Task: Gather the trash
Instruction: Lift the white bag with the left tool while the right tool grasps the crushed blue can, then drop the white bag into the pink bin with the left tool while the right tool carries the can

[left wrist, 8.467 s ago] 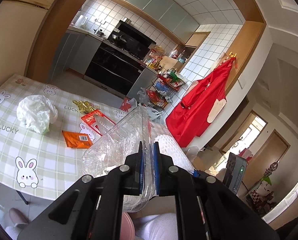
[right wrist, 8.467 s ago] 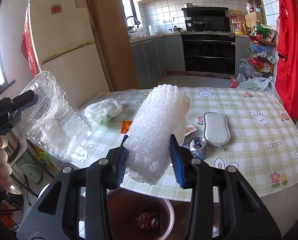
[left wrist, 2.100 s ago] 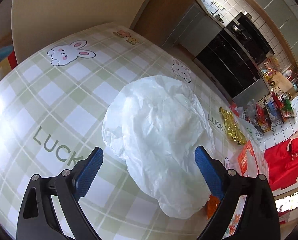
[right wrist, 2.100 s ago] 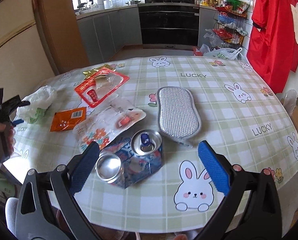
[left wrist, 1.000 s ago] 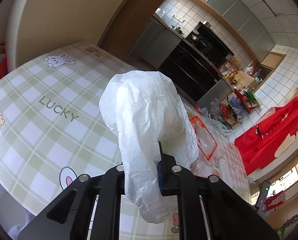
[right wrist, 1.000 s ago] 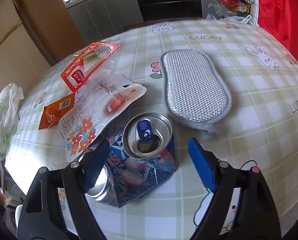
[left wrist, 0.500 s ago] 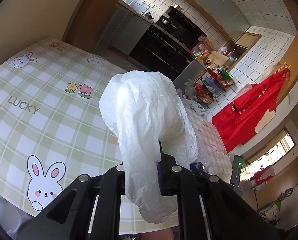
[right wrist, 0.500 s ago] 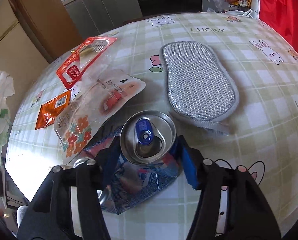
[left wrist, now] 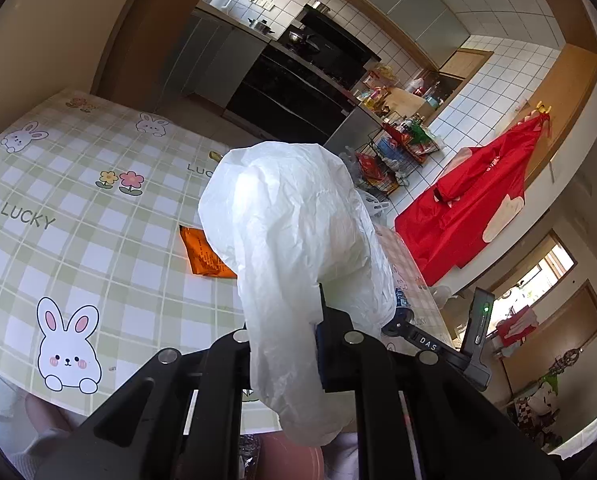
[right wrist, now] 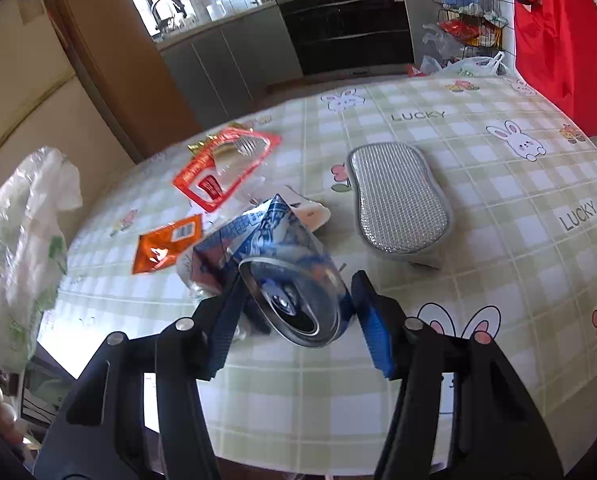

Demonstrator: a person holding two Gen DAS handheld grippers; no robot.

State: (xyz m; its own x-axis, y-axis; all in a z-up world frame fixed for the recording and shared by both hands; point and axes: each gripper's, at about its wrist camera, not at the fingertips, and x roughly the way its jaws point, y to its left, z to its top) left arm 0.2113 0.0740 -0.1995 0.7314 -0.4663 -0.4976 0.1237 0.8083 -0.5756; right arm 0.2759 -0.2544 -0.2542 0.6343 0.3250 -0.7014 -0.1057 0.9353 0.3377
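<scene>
Can: a crushed aluminium drink can (right wrist: 294,280) with blue print, its round silver top turned to the camera, tilted and lifted off the tabletop, near the front edge.
Right gripper: the right gripper (right wrist: 298,312) has its 2 blue ribbed pads on both sides of the can; the jaws are closing, half wide, and they carry it.
Plastic bag: a thin, wrinkled, white plastic bag (left wrist: 298,248), soft and puffy, with faint green print in the right wrist view; it is in the air above the near edge of the tabletop.
Left gripper: the left gripper (left wrist: 318,332) is pinched almost shut on a fold of the plastic bag; the bag hides most of the fingers.
Tabletop: a round tabletop (right wrist: 498,208) under a smooth green and white check cloth with rabbits, flowers and the word LUCKY.
Orange sachet: a flat, shiny orange sachet (right wrist: 166,244) lies toward the left edge, just beside the can.
Red packet: a clear packet with red border (right wrist: 226,168), empty and crinkled, lies behind the orange sachet, toward the far edge.
Scrub pad: an oval silver scrub pad (right wrist: 398,200) with grainy woven surface and grey rim lies flat in the middle, right of the can, not touching it.
Around: a red apron (left wrist: 470,204) hangs on the wall; a wire rack (left wrist: 398,152) with packets stands below the tiled wall.
</scene>
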